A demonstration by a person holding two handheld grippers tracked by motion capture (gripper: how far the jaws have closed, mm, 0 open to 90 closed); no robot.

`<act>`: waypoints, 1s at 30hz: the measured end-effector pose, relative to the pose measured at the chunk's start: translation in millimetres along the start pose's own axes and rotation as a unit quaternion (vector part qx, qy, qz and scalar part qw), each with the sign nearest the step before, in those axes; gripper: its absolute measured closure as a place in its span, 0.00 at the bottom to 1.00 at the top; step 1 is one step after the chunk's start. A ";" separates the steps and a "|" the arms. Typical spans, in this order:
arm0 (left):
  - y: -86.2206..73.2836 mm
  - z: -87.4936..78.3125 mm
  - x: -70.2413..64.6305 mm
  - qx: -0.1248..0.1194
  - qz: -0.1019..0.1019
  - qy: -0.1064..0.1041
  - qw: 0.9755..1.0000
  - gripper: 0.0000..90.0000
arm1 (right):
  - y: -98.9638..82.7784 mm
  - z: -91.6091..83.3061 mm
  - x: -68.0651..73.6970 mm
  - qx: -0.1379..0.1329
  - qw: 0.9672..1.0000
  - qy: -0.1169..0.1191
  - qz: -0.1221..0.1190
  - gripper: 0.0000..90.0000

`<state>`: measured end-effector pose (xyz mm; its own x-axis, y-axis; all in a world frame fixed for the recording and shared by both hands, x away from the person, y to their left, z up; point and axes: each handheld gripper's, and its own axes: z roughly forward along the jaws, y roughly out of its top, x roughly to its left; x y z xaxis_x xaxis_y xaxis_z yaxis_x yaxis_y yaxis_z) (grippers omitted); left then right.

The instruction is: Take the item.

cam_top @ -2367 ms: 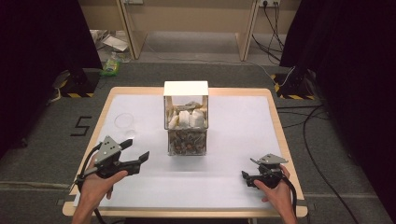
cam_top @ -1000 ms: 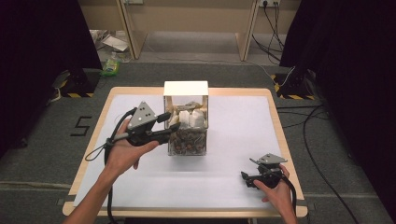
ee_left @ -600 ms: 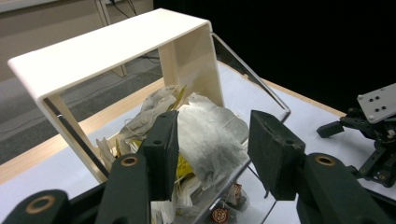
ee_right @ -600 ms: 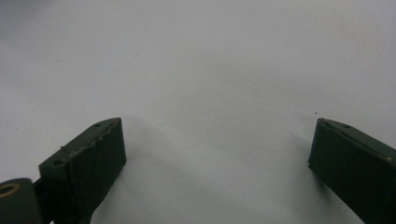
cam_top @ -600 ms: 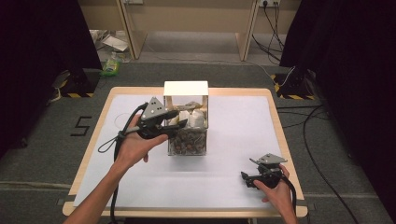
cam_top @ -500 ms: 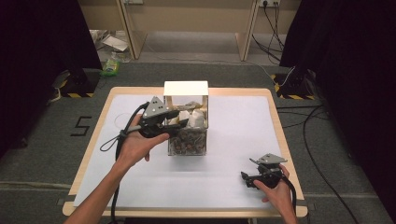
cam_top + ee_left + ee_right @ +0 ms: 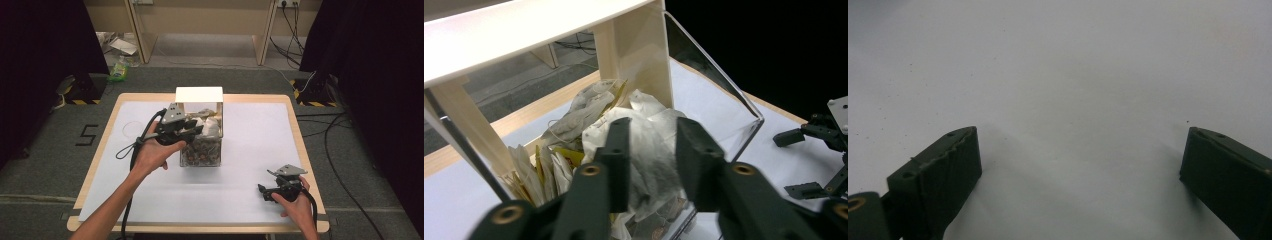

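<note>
The left gripper [image 7: 649, 150], jaws part-open astride a tea bag [image 7: 651, 145] atop the clear box [image 7: 200, 130], appears poised to pick. Closing comes next. The right gripper [image 7: 280, 189] rests wide open, empty, on the table [image 7: 250, 200].

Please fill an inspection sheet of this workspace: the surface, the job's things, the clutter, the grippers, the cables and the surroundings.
Surface: wooden table under a white sheet; a faint circle is drawn near its far left.
Job's things: clear box with a white lid, tea bags on top, brown pieces below.
Clutter: nothing seen on the table.
Grippers: left gripper reaches into the box, jaws apart on either side of a tea bag, not closed on it; right gripper rests near the front right edge, jaws wide open on the sheet.
Cables: one trails from each gripper; more lie on the floor at right.
Surroundings: grey carpet, dark curtains, litter on the floor at far left.
</note>
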<state>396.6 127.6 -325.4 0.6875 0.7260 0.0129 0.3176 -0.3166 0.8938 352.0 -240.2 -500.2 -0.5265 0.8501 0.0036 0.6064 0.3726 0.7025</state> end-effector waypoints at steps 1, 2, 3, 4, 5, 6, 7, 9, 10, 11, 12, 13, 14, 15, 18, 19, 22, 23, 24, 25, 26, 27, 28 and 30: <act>-0.8 0.4 0.2 0.000 0.004 0.000 1.000 0.83 | 0.0 0.1 -0.1 0.000 1.000 0.000 -0.002 0.04; -1.7 0.9 0.4 0.000 0.006 -0.001 1.000 0.86 | 0.0 0.1 0.0 0.000 1.000 0.000 -0.001 0.04; -1.7 0.9 0.4 0.000 0.006 -0.001 1.000 0.88 | 0.0 0.1 0.0 0.000 1.000 0.000 -0.001 0.04; -3.2 1.4 1.2 -0.002 0.009 -0.002 1.000 0.91 | 0.0 0.0 0.0 0.000 1.000 0.000 -0.001 0.04; -3.7 1.3 2.0 -0.004 0.010 -0.001 1.000 0.92 | 0.0 0.1 0.0 0.000 1.000 0.000 -0.001 0.04; -4.0 1.3 2.5 -0.005 0.010 -0.002 1.000 0.94 | 0.0 0.1 -0.1 -0.001 1.000 0.000 -0.002 0.04; -4.4 1.1 3.2 -0.007 0.009 -0.002 1.000 0.95 | 0.0 0.1 0.0 0.000 1.000 0.000 -0.001 0.04; -4.7 0.7 3.7 -0.008 0.010 -0.002 1.000 0.96 | 0.1 0.1 0.0 0.000 1.000 0.000 -0.001 0.04; -4.7 -0.3 4.4 -0.009 0.012 -0.003 1.000 0.97 | 0.0 0.1 -0.1 -0.001 1.000 0.000 -0.002 0.04; -4.6 -0.9 4.7 -0.010 0.012 -0.004 1.000 0.97 | 0.0 0.1 -0.1 0.000 1.000 0.000 -0.002 0.04; -4.5 -1.4 5.1 -0.012 0.011 -0.004 1.000 0.97 | 0.0 0.1 0.0 0.000 1.000 0.000 -0.001 0.04; -4.4 -1.7 5.5 -0.014 0.011 -0.003 1.000 0.97 | 0.1 0.1 0.0 0.000 1.000 0.000 -0.001 0.04; -4.1 -2.1 6.0 -0.015 0.010 -0.005 1.000 0.97 | 0.0 0.1 0.1 0.000 1.000 0.000 0.000 0.04; -4.0 -2.4 6.6 -0.017 0.008 -0.006 1.000 0.97 | 0.0 0.0 0.1 0.000 1.000 0.000 0.000 0.04; -3.6 -3.7 7.7 -0.023 0.007 -0.006 1.000 0.97 | 0.0 0.0 0.3 0.000 1.000 0.000 0.001 0.04; -3.6 -3.7 7.7 -0.023 0.007 -0.006 1.000 0.97 | 0.0 0.0 0.3 0.000 1.000 0.000 0.001 0.04; -2.0 -6.5 8.4 -0.026 0.006 -0.009 1.000 0.97 | 0.0 0.0 0.2 0.000 1.000 0.000 0.000 0.04; -2.0 -6.5 8.4 -0.026 0.006 -0.009 1.000 0.97 | 0.0 0.0 0.2 0.000 1.000 0.000 0.000 0.04; -1.1 -7.5 8.2 -0.029 0.005 -0.011 1.000 0.97 | 0.0 0.1 0.2 0.000 1.000 0.000 0.000 0.04; 0.5 -9.0 7.7 -0.032 0.005 -0.013 0.999 0.97 | 0.1 0.1 0.2 0.000 1.000 0.000 0.001 0.04; 1.4 -9.7 7.4 -0.034 0.006 -0.014 0.999 0.97 | 0.0 0.1 0.1 0.000 1.000 0.000 0.000 0.04; 2.4 -10.4 7.5 -0.034 0.008 -0.014 0.999 0.97 | 0.0 0.1 0.1 0.000 1.000 0.000 0.000 0.04; 3.4 -10.9 7.5 -0.037 0.007 -0.015 0.999 0.97 | 0.1 0.1 0.3 0.000 1.000 0.000 0.001 0.04; 5.1 -12.2 8.0 -0.038 0.007 -0.015 0.999 0.97 | 0.0 0.1 0.2 0.000 1.000 0.000 0.001 0.04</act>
<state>395.7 139.2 -315.3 0.7117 0.7024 0.0132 0.2573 -0.2782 0.9254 352.0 -239.9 -500.2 -0.5259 0.8505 0.0051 0.6073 0.3713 0.7024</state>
